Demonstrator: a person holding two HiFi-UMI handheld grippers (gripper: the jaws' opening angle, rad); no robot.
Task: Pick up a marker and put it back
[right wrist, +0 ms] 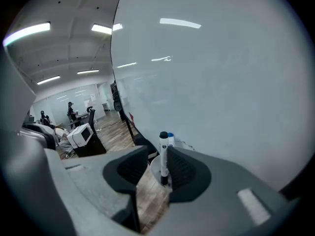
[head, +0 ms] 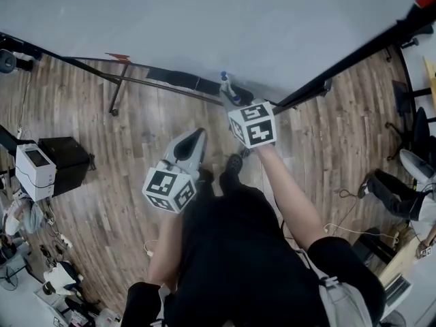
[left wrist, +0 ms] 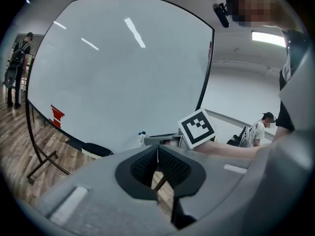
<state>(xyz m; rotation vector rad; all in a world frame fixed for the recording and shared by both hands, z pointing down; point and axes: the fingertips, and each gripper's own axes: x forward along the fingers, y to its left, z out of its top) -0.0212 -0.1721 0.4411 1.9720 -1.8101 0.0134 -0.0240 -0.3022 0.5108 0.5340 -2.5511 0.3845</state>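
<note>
A white marker with a black cap (right wrist: 163,156) stands upright in a small round holder (right wrist: 153,170) at the foot of the whiteboard (head: 204,26). Behind it stands a blue-capped marker (right wrist: 170,137). My right gripper (right wrist: 157,152) is open around the black-capped marker, which stands close to the right pad and apart from the left one. In the head view the right gripper (head: 231,99) reaches to the board's ledge, where a blue cap (head: 223,77) shows. My left gripper (head: 197,135) hangs lower and to the left, shut (left wrist: 157,149) with nothing in it.
A black eraser (head: 174,78) lies on the ledge left of the markers. The board's stand legs (head: 116,90) cross the wooden floor. A black box with a white device (head: 37,165) sits at the far left. A seated person (head: 398,186) is at the right.
</note>
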